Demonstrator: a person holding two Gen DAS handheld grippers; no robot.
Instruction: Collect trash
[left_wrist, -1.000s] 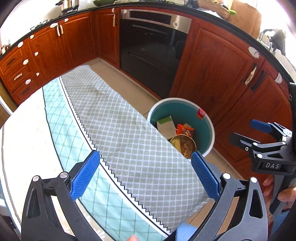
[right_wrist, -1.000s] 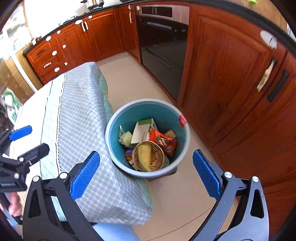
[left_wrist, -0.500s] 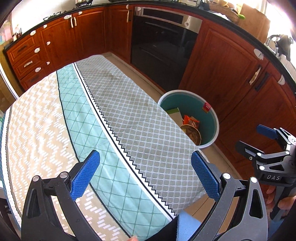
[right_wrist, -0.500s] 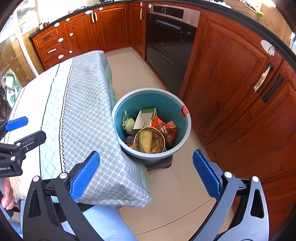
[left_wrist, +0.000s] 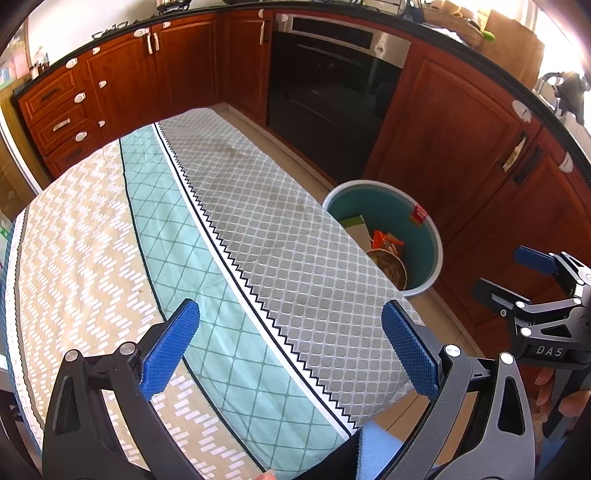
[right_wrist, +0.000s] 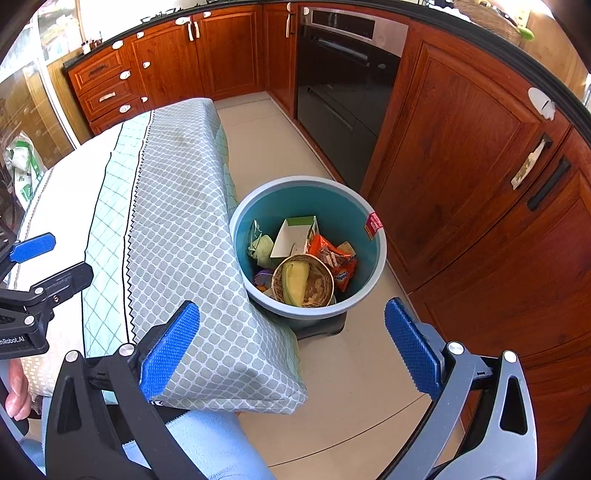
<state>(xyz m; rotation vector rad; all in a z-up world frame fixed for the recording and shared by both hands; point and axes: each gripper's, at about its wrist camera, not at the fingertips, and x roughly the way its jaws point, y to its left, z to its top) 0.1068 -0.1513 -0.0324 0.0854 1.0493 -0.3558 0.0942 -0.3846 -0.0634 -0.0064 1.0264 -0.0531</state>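
At the far left, the left gripper (left_wrist: 290, 350) with blue textured pads hangs over the table, its jaws spread wide and holding nothing. Beneath it lies a patterned tablecloth (left_wrist: 229, 236) in three bands: beige with white dashes, pale green diamond lattice, then grey with white rounded squares, edged by a black zigzag line. The cloth drapes over the table's right edge (right_wrist: 236, 362).

Just beside that edge, on the beige tiled floor (right_wrist: 354, 387), stands a round teal plastic trash bin (right_wrist: 373, 266) with a pale rim. The collected trash sits inside it: a round paper bowl (right_wrist: 317, 284) holding a yellow-green peel, an orange snack wrapper (right_wrist: 338, 260), a white-and-green folded carton (right_wrist: 295, 236) and a crumpled pale green wrapper (right_wrist: 260, 247). A small red label (right_wrist: 373, 223) sticks to the bin's inner wall.

Further right, the right gripper (right_wrist: 291, 350) is poised above the floor near the bin, its blue pads also wide apart and empty. Behind stand red-brown wooden kitchen cabinets (right_wrist: 461, 147) and a black built-in oven (right_wrist: 343, 81).
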